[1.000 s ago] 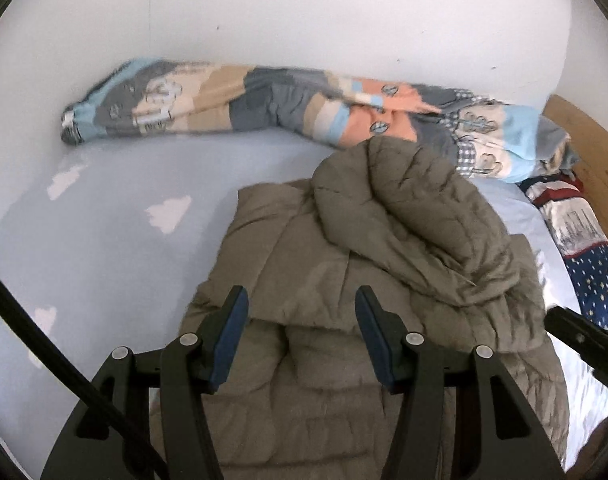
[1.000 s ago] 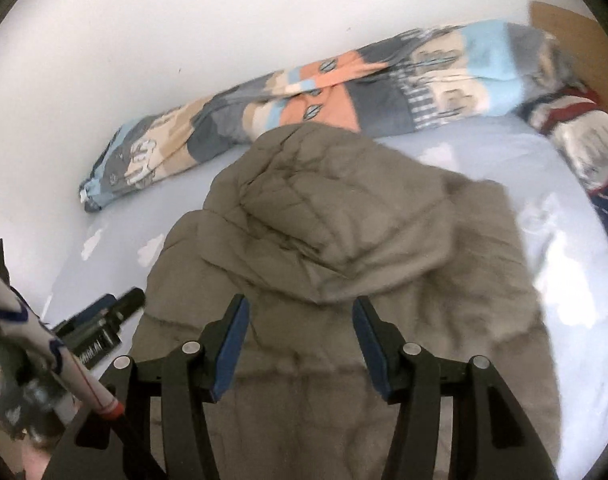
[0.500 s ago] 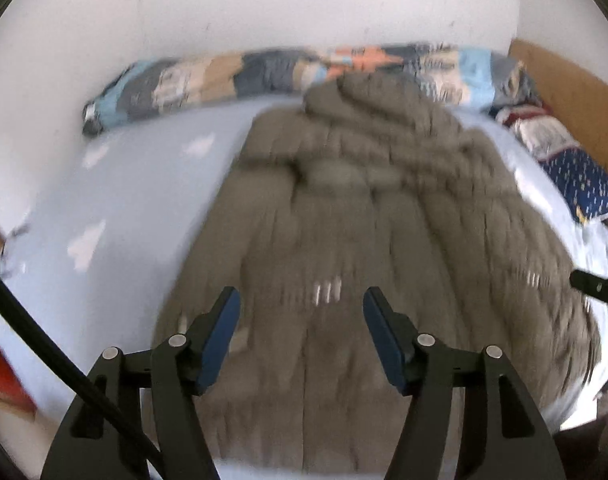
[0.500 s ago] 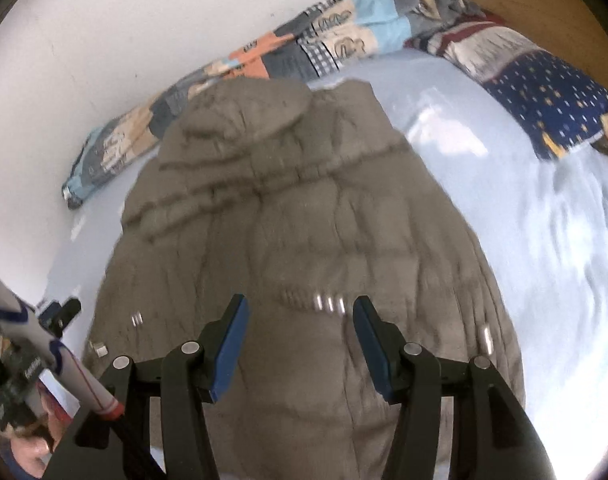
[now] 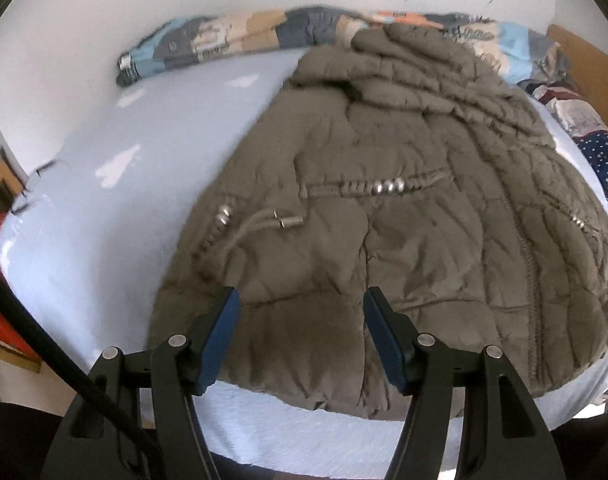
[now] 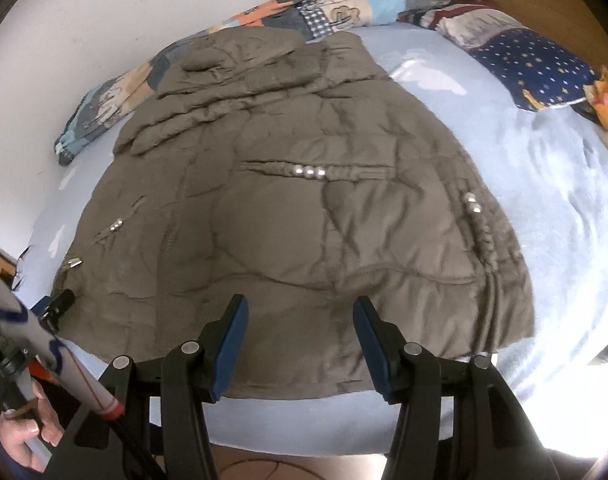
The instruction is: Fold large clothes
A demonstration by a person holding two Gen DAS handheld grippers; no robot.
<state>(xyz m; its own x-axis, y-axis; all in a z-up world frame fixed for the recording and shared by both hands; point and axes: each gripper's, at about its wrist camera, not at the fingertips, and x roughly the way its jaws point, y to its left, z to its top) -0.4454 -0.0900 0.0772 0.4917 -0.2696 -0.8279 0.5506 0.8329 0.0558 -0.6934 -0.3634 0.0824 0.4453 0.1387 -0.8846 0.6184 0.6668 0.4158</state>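
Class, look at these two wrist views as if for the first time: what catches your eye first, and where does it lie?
The big olive-brown padded jacket dominates, spread flat across the pale blue bed sheet with its hood toward the wall. Behind it, a patchwork quilt lies bunched along the white wall. In the foreground, each hand-held gripper, left and right, hangs open over the jacket's near hem, holding nothing.

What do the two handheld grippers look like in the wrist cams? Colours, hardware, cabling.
Both match: the left gripper and right gripper have black plastic linkage arms with round silver pivot pins and two fingers faced with flat dark blue pads. A black cable crosses the left wrist view's lower left corner. In the right wrist view, a white sleeve with blue and red markings shows by the person's hand.
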